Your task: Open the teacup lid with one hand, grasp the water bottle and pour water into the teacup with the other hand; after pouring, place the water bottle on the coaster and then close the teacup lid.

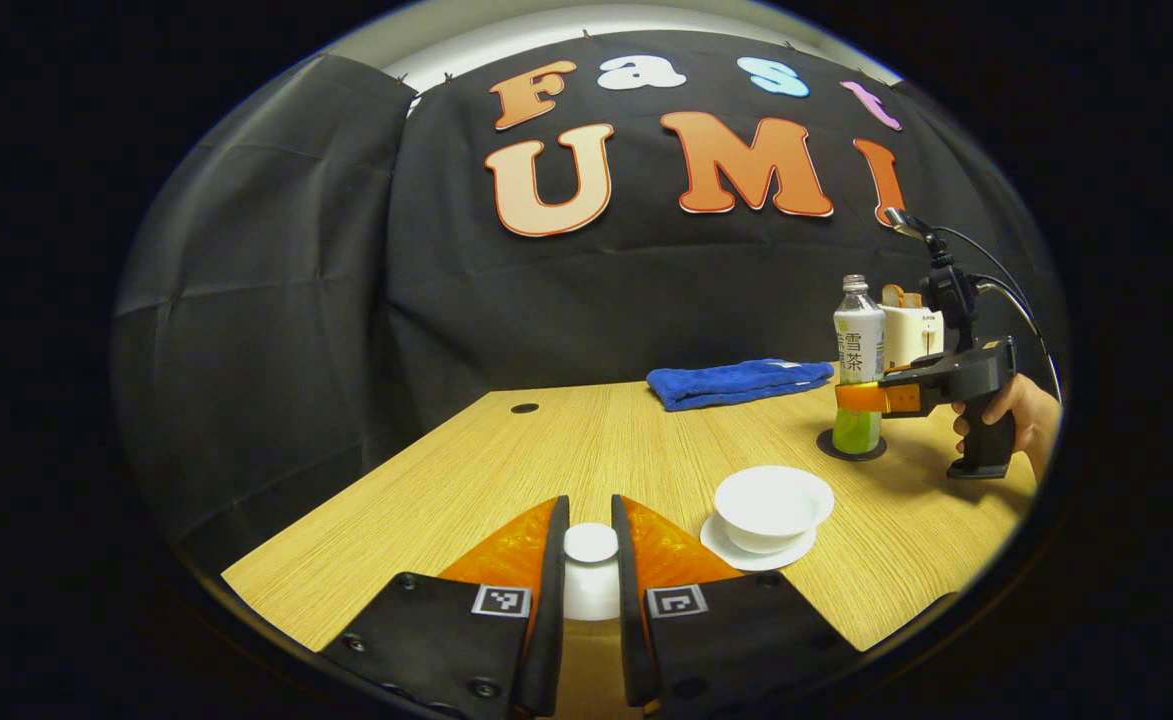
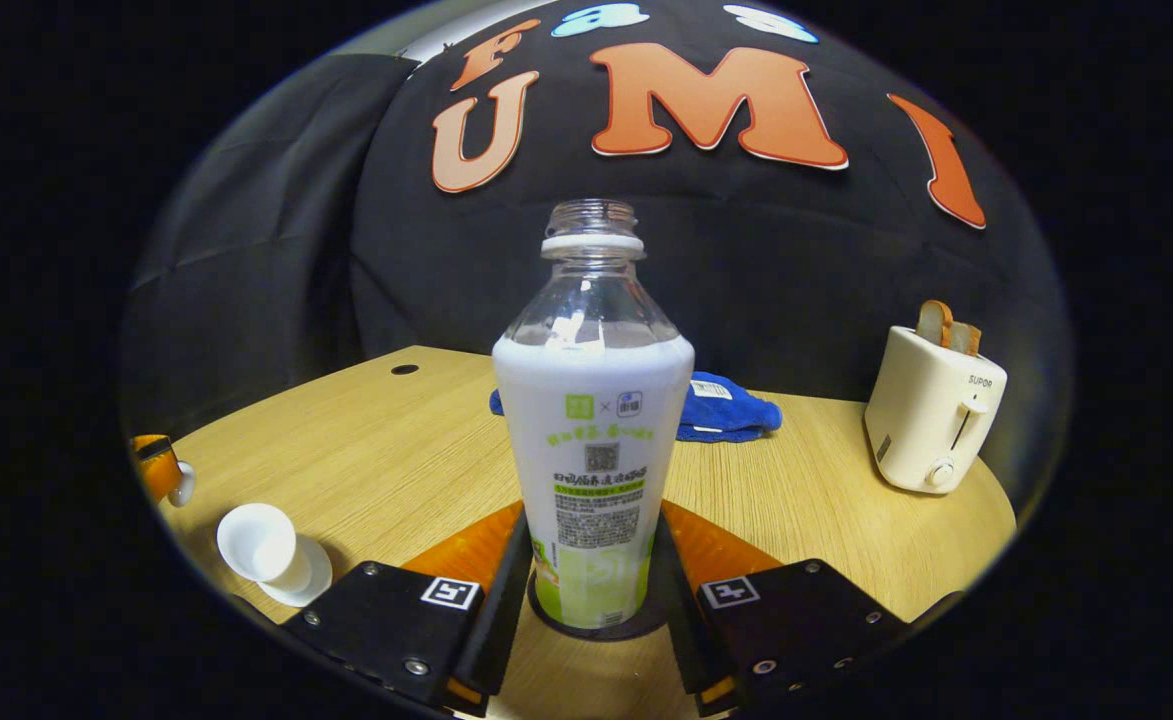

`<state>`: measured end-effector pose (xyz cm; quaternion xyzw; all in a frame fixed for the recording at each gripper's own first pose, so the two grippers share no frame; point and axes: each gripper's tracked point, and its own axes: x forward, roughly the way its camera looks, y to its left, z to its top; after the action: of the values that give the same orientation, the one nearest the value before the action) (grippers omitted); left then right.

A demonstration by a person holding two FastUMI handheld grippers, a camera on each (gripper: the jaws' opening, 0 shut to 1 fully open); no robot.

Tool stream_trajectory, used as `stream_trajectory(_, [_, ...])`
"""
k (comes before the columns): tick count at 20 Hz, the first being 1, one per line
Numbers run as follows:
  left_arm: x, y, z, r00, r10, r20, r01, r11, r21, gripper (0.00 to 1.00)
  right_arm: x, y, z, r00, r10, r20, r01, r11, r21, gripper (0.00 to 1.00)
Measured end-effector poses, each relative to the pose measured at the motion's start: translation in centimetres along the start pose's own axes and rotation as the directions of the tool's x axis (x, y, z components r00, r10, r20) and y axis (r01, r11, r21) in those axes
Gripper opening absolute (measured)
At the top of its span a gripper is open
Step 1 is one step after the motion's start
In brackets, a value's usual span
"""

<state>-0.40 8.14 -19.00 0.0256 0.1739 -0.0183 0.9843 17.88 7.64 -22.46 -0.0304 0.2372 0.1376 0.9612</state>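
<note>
My left gripper (image 1: 591,508) is shut on the white teacup lid (image 1: 591,560), held just above the table's near edge. The uncovered white teacup (image 1: 774,503) sits on its saucer (image 1: 756,553) to the right of it; the teacup (image 2: 261,545) also lies at the lower left of the right gripper view. The uncapped water bottle (image 2: 591,450) stands upright on a dark round coaster (image 2: 606,630). My right gripper (image 2: 594,520) has a finger pressed on each side of its lower body. In the left gripper view the bottle (image 1: 858,345) stands beyond the cup, with a hand (image 1: 1031,415) holding the right gripper (image 1: 861,398).
A folded blue cloth (image 1: 736,382) lies at the back of the wooden table (image 1: 566,450). A cream toaster (image 2: 931,420) with bread in it stands at the right rear. The left gripper with the lid (image 2: 161,468) is at the far left.
</note>
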Motion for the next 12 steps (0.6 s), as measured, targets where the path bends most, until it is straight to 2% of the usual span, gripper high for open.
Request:
stream_trajectory(5, [0.5,-1.4,0.2,1.000,-0.025,0.003,0.025,0.999,-0.039,0.28,-0.1,-0.4,-0.3,1.000,-0.021,-0.003,0.021,0.998,-0.058,0.70])
stream_trajectory(8, [0.7,-3.1,0.1,0.998,-0.062,-0.002,0.061,0.994,-0.086,0.28,-0.4,-0.4,-0.2,1.000,-0.011,0.010,0.012,0.999,-0.053,0.79])
stream_trajectory(12, [1.3,-5.0,0.3,0.996,-0.092,-0.006,0.091,0.992,-0.089,0.28,-2.0,-1.0,0.1,0.999,-0.014,0.031,0.017,0.996,-0.082,0.84])
